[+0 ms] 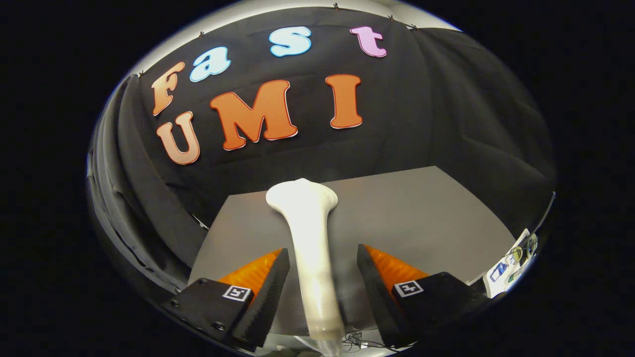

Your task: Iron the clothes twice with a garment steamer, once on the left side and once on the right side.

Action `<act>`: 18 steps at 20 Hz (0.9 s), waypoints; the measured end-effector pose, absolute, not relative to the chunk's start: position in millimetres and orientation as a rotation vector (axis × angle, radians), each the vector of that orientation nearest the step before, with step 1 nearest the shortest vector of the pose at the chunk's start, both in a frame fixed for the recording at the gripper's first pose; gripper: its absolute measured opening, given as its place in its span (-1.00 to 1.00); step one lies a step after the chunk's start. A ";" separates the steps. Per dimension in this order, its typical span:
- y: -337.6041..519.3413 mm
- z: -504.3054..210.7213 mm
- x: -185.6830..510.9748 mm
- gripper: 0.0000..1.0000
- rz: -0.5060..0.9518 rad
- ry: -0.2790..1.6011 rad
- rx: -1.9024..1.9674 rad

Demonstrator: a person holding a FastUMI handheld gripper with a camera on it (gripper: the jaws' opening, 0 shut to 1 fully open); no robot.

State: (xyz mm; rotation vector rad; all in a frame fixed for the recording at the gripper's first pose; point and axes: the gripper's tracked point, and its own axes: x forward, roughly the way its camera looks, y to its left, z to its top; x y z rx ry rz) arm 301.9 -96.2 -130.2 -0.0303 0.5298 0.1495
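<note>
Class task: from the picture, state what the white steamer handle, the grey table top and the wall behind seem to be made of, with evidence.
Steamer, between the open gripper's fingers: probably smooth moulded plastic, given its soft sheen.
Table top: matte board or laminate, perhaps; flat and even grey.
Wall: black cloth, showing folds.

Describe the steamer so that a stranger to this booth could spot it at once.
Find the grey table before the black cloth wall. The garment steamer lies between the fingers of the open claw, which stand apart from it. It is the one long white thing there, a slim handle widening to a flared head.
</note>
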 end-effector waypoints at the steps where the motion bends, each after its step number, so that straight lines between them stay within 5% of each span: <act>1: -96.5 -134.5 301.3 0.74 0.152 0.547 -0.020; 12: -100.1 -146.6 307.7 -0.06 0.134 0.581 0.067; 18: -105.9 -124.0 294.6 -0.07 0.109 0.512 0.123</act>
